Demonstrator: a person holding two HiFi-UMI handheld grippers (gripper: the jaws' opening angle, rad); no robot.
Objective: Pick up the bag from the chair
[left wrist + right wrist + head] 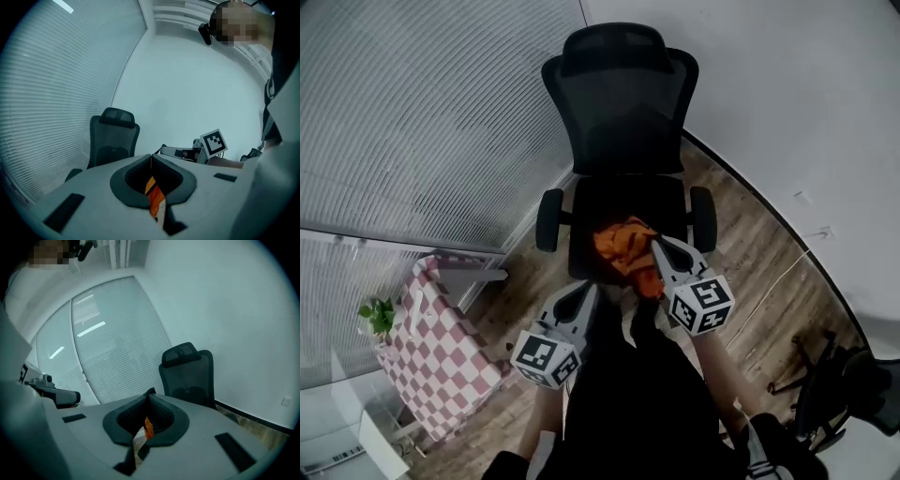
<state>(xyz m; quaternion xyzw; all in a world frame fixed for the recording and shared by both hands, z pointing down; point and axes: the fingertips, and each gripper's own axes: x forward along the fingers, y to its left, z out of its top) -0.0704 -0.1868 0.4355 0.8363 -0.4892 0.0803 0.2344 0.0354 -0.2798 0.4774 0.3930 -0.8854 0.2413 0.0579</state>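
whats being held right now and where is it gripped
The orange bag. The right gripper pinches its right edge; the left gripper has orange fabric between its closed jaws, but which part of the bag cannot be told.

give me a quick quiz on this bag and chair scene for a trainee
1. True or false: the left gripper is open and empty.
2. Multiple choice: the bag is A) blue, B) orange, C) green.
3. Fill in: in the head view, the checked cloth lies to the ___ of the chair.
Key: 1 false, its jaws are together on orange bag material; 2 B; 3 left.
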